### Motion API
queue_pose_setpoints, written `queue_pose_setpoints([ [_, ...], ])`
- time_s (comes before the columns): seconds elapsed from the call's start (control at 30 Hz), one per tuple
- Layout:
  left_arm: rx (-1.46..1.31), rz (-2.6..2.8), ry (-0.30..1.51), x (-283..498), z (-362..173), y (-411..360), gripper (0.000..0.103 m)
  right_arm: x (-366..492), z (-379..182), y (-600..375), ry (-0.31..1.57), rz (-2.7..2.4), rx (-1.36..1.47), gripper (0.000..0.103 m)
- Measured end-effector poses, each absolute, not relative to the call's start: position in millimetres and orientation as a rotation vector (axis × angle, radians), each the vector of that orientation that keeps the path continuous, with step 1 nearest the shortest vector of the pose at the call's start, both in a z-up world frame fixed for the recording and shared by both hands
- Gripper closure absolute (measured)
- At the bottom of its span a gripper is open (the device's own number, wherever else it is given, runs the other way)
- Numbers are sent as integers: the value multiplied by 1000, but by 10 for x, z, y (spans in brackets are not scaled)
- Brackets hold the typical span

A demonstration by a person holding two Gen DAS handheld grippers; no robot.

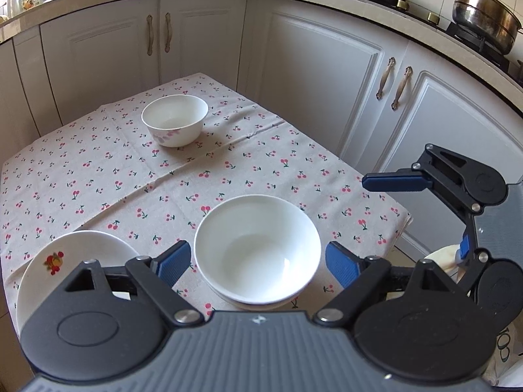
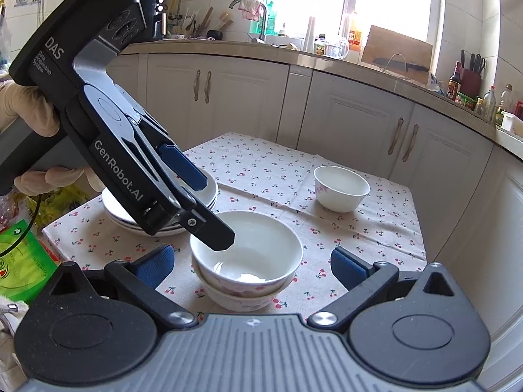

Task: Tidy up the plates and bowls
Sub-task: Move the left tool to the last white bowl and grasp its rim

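Two stacked white porcelain bowls (image 1: 257, 251) sit untouched between the left gripper (image 1: 258, 261)'s spread jaws; right gripper (image 2: 251, 261) likewise spread.

Three white ceramic bowls in all: two nested in a stack (image 2: 245, 261) near the front edge of the cherry-print cloth, one standing alone (image 2: 341, 187) farther back. One pile of white round plates (image 2: 209, 192) at the left, at least three rims countable, exact number unclear. Two black grippers with blue pads, left (image 2: 199, 202) and right (image 2: 251, 266).
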State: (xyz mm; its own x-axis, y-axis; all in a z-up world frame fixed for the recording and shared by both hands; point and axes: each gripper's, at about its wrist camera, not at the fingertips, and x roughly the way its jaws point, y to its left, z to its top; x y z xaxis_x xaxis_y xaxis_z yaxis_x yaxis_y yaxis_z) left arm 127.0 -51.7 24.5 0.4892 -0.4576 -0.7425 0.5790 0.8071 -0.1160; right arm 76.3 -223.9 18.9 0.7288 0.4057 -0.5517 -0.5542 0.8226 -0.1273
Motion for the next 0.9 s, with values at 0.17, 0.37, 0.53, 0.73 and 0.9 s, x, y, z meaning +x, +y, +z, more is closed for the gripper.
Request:
queue_pose_setpoints([
  [0.17,155,-630,846,1536,273,-489,14,995,231,-2265,547,539,-302,0],
  [0.37,163,-626,822,2011,365,-508,14,1457,311,-2361,546,518,-285,0],
  [0.53,159,-625,819,2431,341,-552,14,1891,303,-2468,555,500,-259,0],
  [0.73,190,-629,820,2880,206,-634,14,2373,179,-2560,590,491,-221,0],
  [0.9,170,-628,846,3252,102,-688,14,2722,86,-2584,602,484,-221,0],
])
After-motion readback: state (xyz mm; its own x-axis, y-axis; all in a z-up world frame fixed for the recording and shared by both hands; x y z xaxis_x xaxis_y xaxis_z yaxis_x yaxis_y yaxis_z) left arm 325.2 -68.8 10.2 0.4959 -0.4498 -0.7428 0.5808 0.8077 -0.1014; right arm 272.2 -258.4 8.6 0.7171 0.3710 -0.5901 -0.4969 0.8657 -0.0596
